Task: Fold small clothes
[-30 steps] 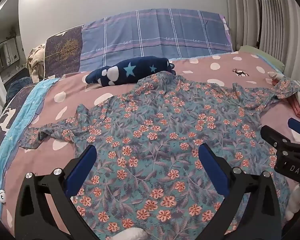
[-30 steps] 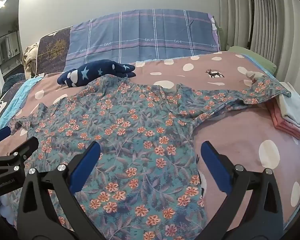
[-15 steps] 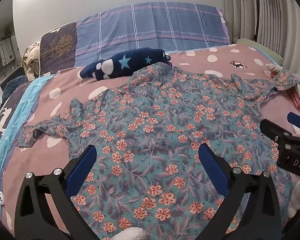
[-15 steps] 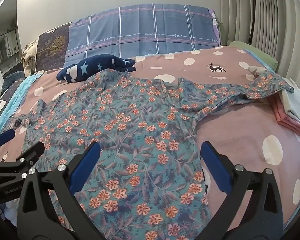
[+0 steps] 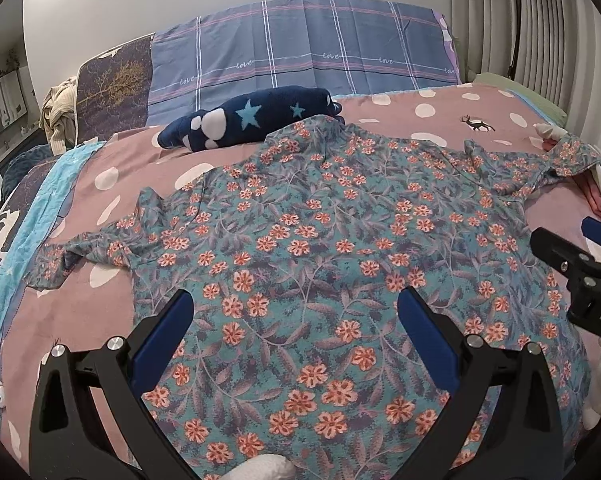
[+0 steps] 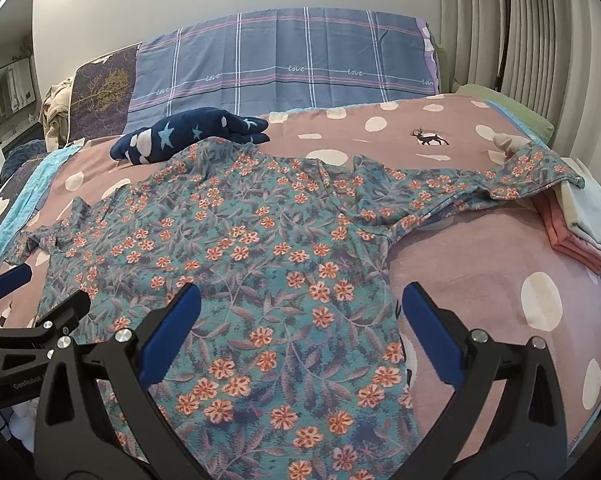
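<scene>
Fingers of both grippers spread wide, blue pads facing inward, nothing between them. Left gripper [image 5: 294, 338] sits above the lower body of the teal short-sleeved shirt printed with orange flowers [image 5: 320, 240]; right gripper [image 6: 300, 332] sits above the same hem area, toward the shirt's right side edge. Contact with the cloth cannot be judged from either view.

Shirt lies spread flat across the pink bedspread with white polka dots [image 6: 480, 280], collar toward the headboard, both sleeves stretched outward. Right sleeve end drapes onto the folded stack of pink and white clothes [image 6: 580, 232] at the bed's right edge. Left sleeve end is slightly crumpled, near the light blue cloth strip [image 5: 40, 208] along the left side.

Dark navy plush item with white stars and paw prints [image 5: 252, 120] lies just behind the collar, touching or overlapped by it. Blue plaid pillowcase [image 5: 308, 48] stands behind, against the wall.
</scene>
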Tool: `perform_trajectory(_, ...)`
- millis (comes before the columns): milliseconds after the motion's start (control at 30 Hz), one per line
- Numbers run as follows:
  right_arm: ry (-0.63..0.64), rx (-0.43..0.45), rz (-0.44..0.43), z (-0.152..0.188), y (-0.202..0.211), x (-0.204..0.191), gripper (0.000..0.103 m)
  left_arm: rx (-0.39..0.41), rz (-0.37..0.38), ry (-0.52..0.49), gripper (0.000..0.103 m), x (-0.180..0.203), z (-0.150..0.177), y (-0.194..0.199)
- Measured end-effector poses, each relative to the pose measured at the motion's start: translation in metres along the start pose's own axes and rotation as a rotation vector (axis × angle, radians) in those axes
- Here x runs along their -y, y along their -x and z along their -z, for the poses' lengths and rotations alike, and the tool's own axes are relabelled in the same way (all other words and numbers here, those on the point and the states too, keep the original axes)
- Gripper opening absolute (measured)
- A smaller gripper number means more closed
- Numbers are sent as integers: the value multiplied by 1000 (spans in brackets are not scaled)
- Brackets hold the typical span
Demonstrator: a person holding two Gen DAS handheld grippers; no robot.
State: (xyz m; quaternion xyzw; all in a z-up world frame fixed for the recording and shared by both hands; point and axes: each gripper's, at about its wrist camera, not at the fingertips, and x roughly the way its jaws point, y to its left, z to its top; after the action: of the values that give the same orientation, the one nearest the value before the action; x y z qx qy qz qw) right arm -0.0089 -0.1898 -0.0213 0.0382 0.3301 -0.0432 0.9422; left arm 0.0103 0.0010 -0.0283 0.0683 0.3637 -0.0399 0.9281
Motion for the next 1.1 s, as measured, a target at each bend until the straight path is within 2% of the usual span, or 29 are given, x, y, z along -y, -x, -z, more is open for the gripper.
perform_trajectory(667, 19, 14, 26, -1, 6, -4, 101, -7, 6, -1, 102, -1, 2, 0)
perform_trajectory(1100, 19, -9, 29, 3, 0, -5, 101, -28, 11, 4, 102, -5, 7, -7)
